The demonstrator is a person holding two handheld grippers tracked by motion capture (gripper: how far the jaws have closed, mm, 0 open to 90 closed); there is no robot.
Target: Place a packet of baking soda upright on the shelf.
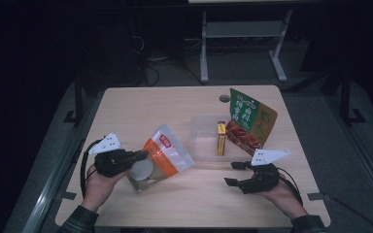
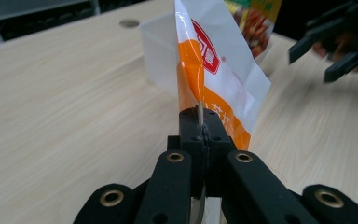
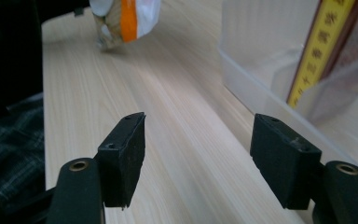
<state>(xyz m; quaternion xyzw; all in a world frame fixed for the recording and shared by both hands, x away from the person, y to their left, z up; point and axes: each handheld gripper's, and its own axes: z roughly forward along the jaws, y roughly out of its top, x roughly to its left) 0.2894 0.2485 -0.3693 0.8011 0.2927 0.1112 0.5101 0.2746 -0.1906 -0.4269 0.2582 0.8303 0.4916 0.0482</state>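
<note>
A person sits at a pale wooden counter (image 1: pixel 184 104), holding a black two-jaw gripper in each hand.

The left gripper (image 1: pixel 141 156) has its jaws pressed together on the edge of an orange and white snack bag (image 1: pixel 162 158). In the left gripper view the thin seam of the bag (image 2: pixel 214 70) is pinched flat between the two black jaws, and the bag rises straight ahead of them, tilted up off the counter. From above, the bag stretches away from the gripper toward the middle of the counter, its lower end near the wood.

The right gripper (image 1: pixel 234 173) has its jaws apart with nothing between them. It sits low over the counter, well apart from the bag. In the right gripper view (image 3: pixel 198 149) bare wood lies between the two jaws.

Just ahead of the right gripper and to its right stands a clear plastic bin (image 1: pixel 203 138). A narrow yellow box (image 1: pixel 221 138) stands upright inside it, and a green and red food pouch (image 1: pixel 250 121) leans at the bin's far side. The bag held by the left gripper lies just beside the bin, outside it.
</note>
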